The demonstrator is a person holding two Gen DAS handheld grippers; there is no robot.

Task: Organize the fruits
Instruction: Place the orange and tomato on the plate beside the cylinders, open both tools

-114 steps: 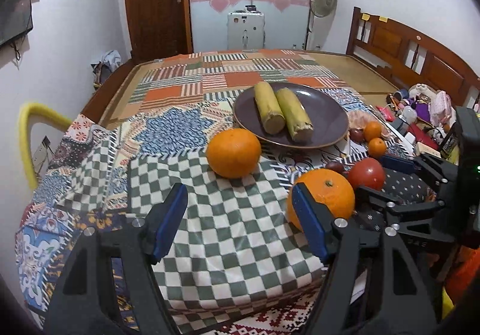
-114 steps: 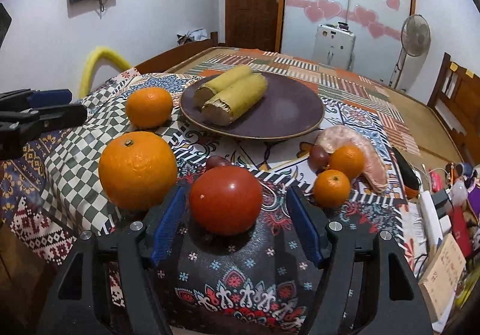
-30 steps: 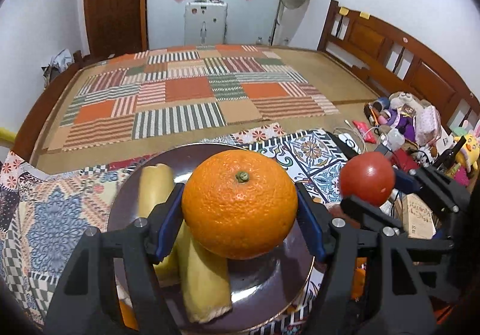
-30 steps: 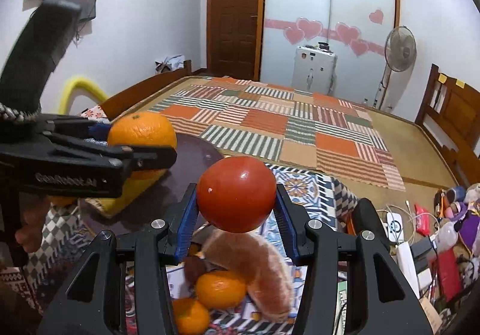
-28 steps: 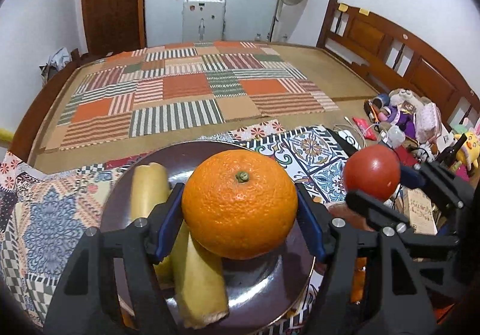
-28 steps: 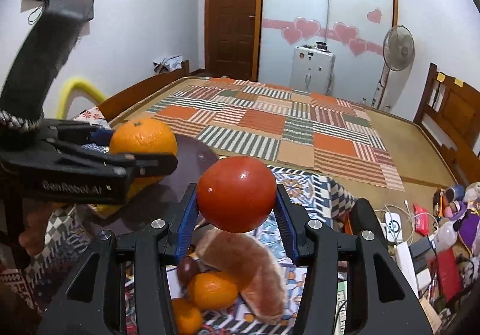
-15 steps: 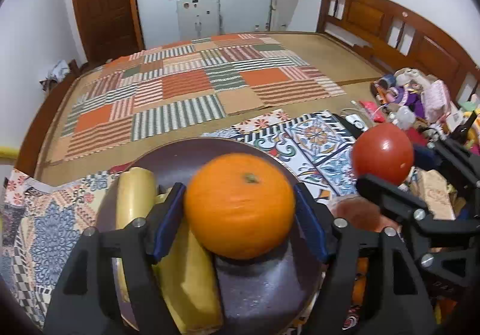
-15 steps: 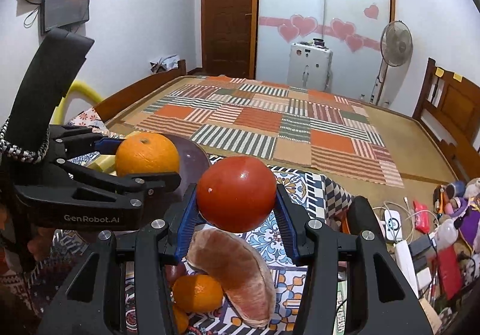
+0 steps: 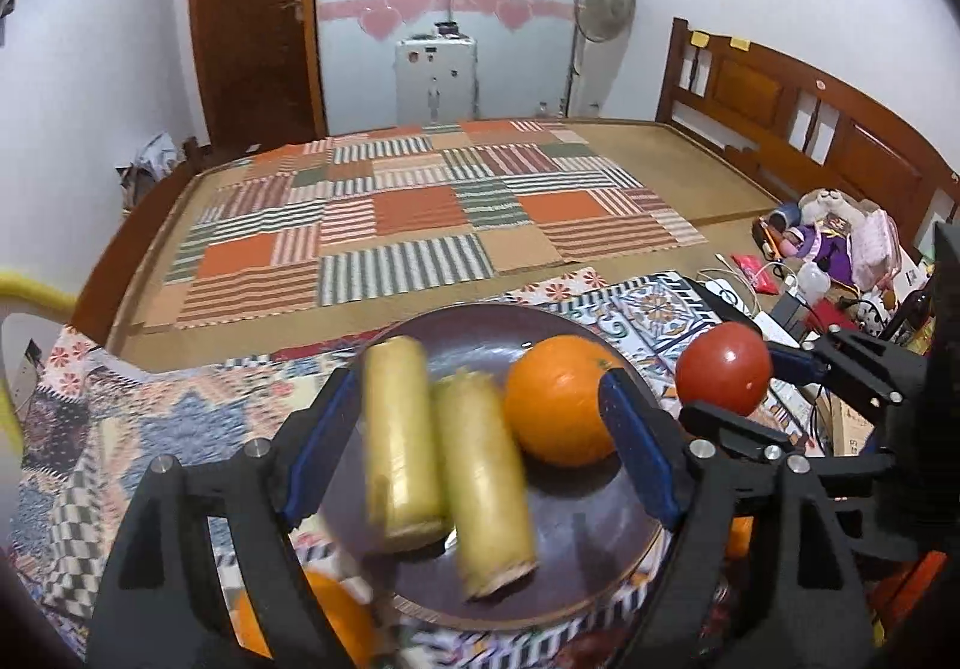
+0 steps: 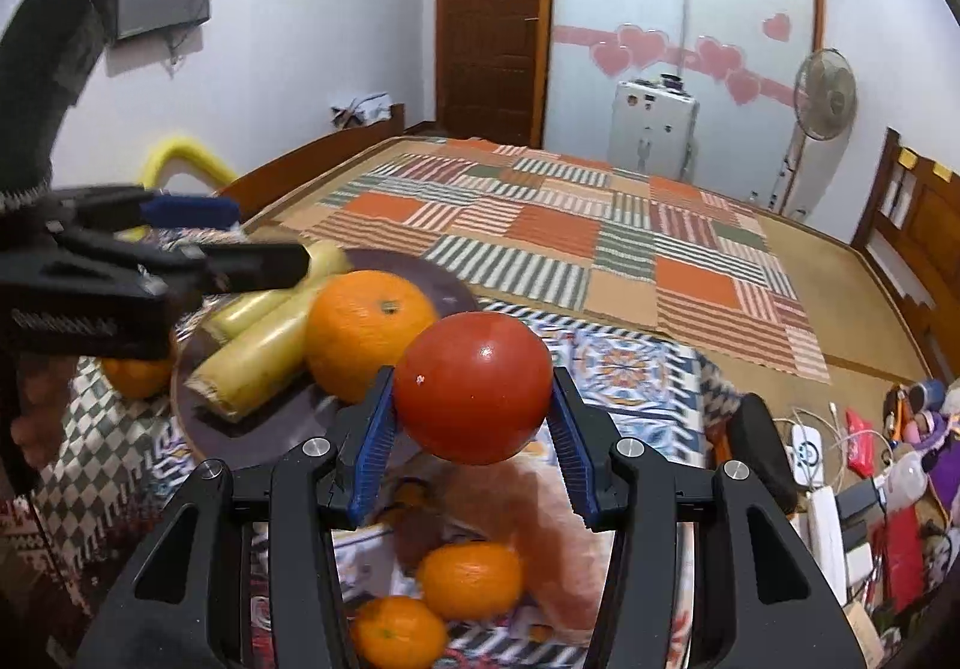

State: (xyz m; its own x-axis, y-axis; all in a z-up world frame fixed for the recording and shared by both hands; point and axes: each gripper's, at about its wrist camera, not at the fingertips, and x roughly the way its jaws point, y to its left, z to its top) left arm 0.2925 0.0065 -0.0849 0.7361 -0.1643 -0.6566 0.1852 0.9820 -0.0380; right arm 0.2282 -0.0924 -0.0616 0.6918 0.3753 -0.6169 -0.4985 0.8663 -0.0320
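A dark plate (image 9: 594,543) holds two yellow-green stalk pieces (image 9: 480,483) and a large orange (image 9: 555,399). My left gripper (image 9: 474,447) is open above the plate, its right pad beside the orange. In the right wrist view the plate (image 10: 282,411), the stalks (image 10: 258,351) and the orange (image 10: 366,333) lie at left. My right gripper (image 10: 474,429) is shut on a red tomato (image 10: 474,387), held in the air right of the plate. The tomato also shows in the left wrist view (image 9: 723,369).
A second orange (image 9: 324,615) lies on the patterned cloth in front of the plate. Small oranges (image 10: 468,579) and a peeled segment (image 10: 540,519) lie below the right gripper. Clutter (image 9: 840,255) sits at right. A patchwork bed (image 9: 390,225) lies beyond.
My left gripper has opened and let the large orange go onto the plate beside the stalks, then drawn back. My right gripper still holds the tomato, a little nearer the plate.
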